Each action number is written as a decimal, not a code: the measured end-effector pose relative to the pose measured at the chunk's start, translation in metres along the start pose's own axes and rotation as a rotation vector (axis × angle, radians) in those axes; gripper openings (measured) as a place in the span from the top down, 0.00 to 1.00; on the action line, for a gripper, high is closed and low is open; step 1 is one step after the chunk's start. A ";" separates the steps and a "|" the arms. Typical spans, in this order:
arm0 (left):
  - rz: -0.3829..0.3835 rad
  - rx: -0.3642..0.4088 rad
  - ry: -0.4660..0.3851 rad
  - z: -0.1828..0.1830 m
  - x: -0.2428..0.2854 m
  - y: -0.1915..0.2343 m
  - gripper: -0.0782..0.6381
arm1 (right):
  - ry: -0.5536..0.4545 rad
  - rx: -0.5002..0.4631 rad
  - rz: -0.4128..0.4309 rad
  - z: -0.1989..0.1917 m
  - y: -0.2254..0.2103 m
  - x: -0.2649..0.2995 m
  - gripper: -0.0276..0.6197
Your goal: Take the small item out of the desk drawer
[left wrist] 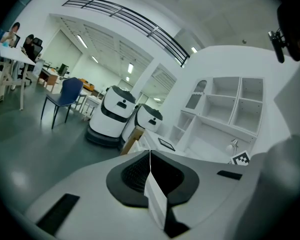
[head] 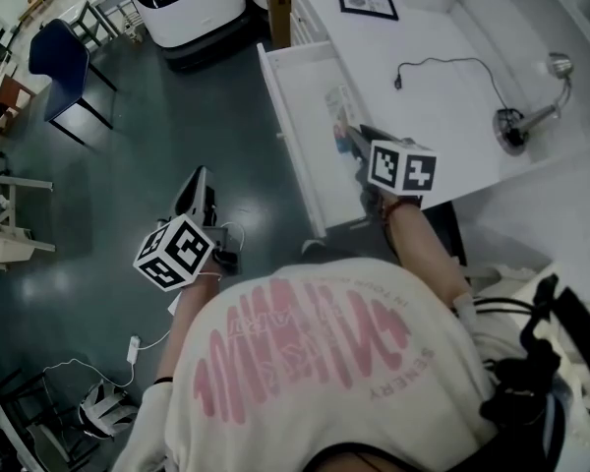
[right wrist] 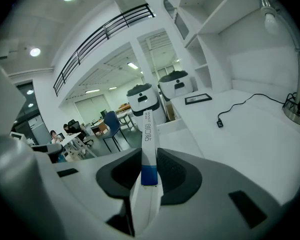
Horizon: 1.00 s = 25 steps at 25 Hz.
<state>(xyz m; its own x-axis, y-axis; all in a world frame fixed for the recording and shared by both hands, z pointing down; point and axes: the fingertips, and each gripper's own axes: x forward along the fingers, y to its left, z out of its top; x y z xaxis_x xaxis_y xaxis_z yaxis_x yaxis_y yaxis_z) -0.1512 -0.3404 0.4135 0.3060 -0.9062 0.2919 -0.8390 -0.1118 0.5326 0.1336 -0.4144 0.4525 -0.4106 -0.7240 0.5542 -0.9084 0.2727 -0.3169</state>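
Observation:
The white desk drawer (head: 293, 116) stands pulled open, with some printed paper lying inside. My right gripper (head: 357, 146) hovers over the drawer's near end, its marker cube above my wrist. In the right gripper view its jaws (right wrist: 149, 176) are shut on a thin flat white packet with a blue end (right wrist: 148, 144), held edge-on and sticking out past the jaws. My left gripper (head: 195, 193) hangs over the dark floor left of the drawer. Its jaws (left wrist: 150, 169) are shut with nothing between them.
On the white desk top (head: 442, 116) are a desk lamp (head: 531, 116), a black cable (head: 442, 67) and a framed picture (head: 367, 3). A white mobile robot (head: 187, 3) stands beyond the drawer, a blue chair (head: 59, 57) at far left, and cables (head: 98, 372) lie on the floor.

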 end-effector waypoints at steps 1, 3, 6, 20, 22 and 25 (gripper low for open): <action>-0.002 0.001 0.000 0.000 -0.001 -0.001 0.85 | -0.017 0.000 0.007 0.005 0.003 -0.004 0.79; -0.005 0.005 -0.001 -0.001 -0.002 -0.002 0.85 | -0.053 0.004 0.021 0.014 0.010 -0.011 0.79; -0.002 0.013 0.000 -0.002 -0.006 -0.001 0.85 | -0.104 0.009 0.037 0.026 0.020 -0.022 0.79; -0.001 0.023 0.019 -0.012 -0.020 -0.006 0.85 | -0.136 -0.071 0.088 0.019 0.039 -0.050 0.79; 0.000 0.025 0.021 -0.014 -0.023 -0.005 0.85 | -0.131 -0.074 0.085 0.015 0.040 -0.051 0.79; -0.004 0.026 0.022 -0.016 -0.027 -0.006 0.85 | -0.127 -0.079 0.076 0.010 0.040 -0.053 0.79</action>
<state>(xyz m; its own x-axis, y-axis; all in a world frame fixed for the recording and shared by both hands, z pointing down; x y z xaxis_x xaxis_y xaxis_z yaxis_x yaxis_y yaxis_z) -0.1476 -0.3085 0.4156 0.3191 -0.8964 0.3076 -0.8491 -0.1262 0.5130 0.1193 -0.3712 0.4030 -0.4694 -0.7724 0.4279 -0.8807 0.3745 -0.2901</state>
